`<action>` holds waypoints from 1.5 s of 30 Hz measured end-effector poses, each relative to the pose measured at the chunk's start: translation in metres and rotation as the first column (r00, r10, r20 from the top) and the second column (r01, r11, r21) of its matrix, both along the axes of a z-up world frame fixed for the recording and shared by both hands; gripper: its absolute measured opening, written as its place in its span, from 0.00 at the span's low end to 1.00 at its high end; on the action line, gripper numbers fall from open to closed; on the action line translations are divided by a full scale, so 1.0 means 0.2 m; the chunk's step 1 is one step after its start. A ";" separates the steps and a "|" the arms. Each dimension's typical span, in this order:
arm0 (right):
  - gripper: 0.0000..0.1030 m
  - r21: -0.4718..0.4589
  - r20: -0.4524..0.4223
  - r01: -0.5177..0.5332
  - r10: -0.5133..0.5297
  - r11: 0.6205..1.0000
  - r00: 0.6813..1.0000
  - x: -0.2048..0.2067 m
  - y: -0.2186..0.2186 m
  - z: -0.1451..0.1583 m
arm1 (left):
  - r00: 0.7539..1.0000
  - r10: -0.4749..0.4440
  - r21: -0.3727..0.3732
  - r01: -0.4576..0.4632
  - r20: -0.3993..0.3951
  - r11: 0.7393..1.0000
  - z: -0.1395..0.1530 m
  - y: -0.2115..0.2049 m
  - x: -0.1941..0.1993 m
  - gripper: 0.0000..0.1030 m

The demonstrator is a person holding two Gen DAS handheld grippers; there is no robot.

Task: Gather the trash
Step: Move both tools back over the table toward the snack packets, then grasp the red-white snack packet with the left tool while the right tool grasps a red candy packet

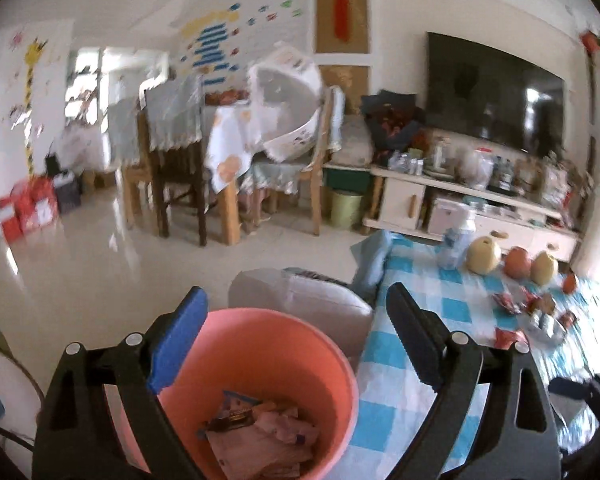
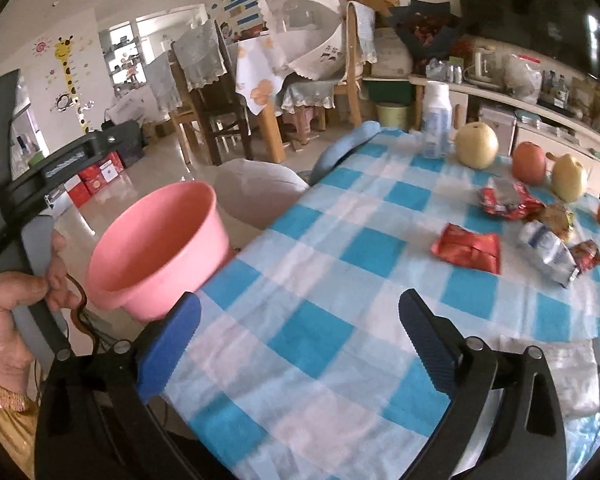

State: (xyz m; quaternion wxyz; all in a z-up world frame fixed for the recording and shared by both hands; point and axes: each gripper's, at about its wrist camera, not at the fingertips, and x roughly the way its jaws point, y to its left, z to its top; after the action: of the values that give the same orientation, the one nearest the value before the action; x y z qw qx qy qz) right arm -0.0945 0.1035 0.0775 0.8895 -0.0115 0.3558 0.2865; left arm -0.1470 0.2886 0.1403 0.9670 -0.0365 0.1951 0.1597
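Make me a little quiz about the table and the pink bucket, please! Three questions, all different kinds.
1. True or false: the pink bucket is empty.
2. Which is nearest the red wrapper on the checked tablecloth?
A. the white bottle
B. the white and blue packet
C. the green bin
3. Fill in: the right gripper hangs over the tablecloth with its jaws ____.

Key
1. False: crumpled wrappers lie in the bottom, seen past the left gripper.
2. B
3. open, nothing between them
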 end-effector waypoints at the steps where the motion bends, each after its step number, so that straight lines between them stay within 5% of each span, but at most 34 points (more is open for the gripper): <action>1: 0.95 0.006 -0.010 0.000 0.000 1.000 1.000 -0.01 -0.03 0.00 | 1.000 -0.012 0.014 0.012 0.001 1.000 0.01 -0.03 -0.01 0.89; 13: 0.95 0.019 -0.070 -0.019 0.021 1.000 0.997 -0.04 -0.28 -0.03 | 0.997 -0.082 0.226 0.083 -0.011 0.971 0.09 -0.44 -0.21 0.91; 21: 0.95 0.033 -0.068 0.013 -0.010 0.999 0.998 -0.03 -0.48 0.00 | 0.994 -0.103 0.172 0.107 -0.032 0.979 0.17 -0.51 -0.30 0.91; 32: 0.95 0.096 -0.083 0.153 -0.146 0.984 0.986 0.09 -0.88 0.07 | 0.987 -0.102 0.193 0.125 -0.127 0.973 0.38 -0.71 -0.38 0.91; 45: 0.95 0.086 -0.031 0.371 -0.370 0.924 0.928 0.25 -1.36 0.14 | 0.965 -0.229 0.226 0.253 -0.125 0.941 0.63 -1.19 -0.27 0.91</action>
State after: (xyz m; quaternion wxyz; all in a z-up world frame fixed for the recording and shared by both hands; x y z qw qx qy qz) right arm -0.0451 -0.1690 0.1046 0.9246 0.0983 0.3447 0.1290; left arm -0.2016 0.0507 0.2668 0.9660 0.1126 0.2239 0.0641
